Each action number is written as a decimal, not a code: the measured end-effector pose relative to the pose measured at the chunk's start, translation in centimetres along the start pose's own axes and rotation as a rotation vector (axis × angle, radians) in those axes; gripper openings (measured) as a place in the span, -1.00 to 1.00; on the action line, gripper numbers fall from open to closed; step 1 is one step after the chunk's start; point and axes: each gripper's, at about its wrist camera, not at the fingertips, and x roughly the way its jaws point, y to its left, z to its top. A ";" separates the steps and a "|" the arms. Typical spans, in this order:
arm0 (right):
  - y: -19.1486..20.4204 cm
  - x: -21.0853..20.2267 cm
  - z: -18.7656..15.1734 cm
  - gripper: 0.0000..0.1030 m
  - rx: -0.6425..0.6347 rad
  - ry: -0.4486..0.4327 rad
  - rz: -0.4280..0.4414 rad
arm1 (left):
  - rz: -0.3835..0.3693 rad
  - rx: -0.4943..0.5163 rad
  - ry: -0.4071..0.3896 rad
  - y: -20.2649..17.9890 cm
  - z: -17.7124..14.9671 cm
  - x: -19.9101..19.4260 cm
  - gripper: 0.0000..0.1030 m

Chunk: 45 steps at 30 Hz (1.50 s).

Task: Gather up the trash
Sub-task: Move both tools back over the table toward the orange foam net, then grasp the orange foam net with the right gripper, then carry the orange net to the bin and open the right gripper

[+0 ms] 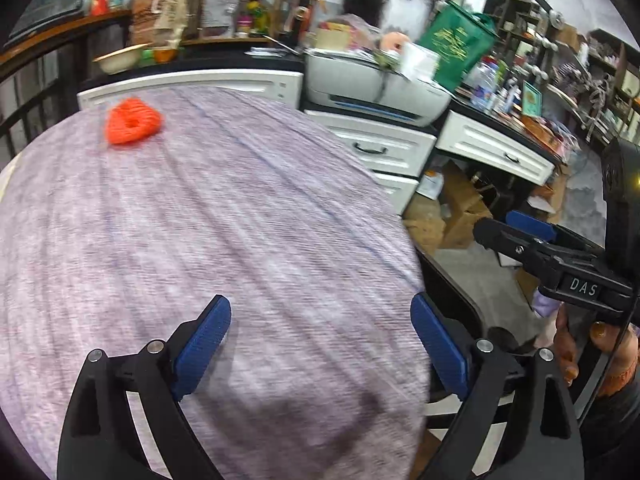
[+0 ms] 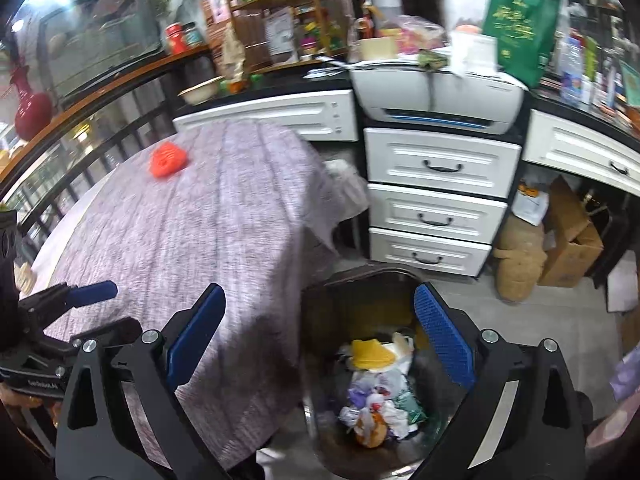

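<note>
An orange crumpled piece of trash [image 1: 133, 121] lies at the far left of the table with the grey-purple cloth [image 1: 224, 216]; it also shows in the right wrist view [image 2: 168, 159]. My left gripper [image 1: 320, 344] is open and empty over the near part of the table. My right gripper [image 2: 320, 344] is open and empty, above the dark trash bin [image 2: 360, 296] on the floor beside the table. The bin holds several wrappers and a yellow piece [image 2: 372, 354]. The right gripper also shows in the left wrist view [image 1: 516, 232], and the left gripper in the right wrist view [image 2: 80, 300].
White drawers [image 2: 436, 208] and a printer [image 2: 436, 96] stand behind the bin. A cluttered counter and shelves run along the back. A sack [image 2: 520, 256] and cardboard boxes [image 2: 568, 240] sit on the floor at the right. A railing [image 2: 60, 184] runs at the left.
</note>
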 end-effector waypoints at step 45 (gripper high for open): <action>26.3 25.3 15.8 -0.34 -0.365 0.157 0.143 | 0.403 -0.295 -0.247 20.1 3.5 -5.5 0.89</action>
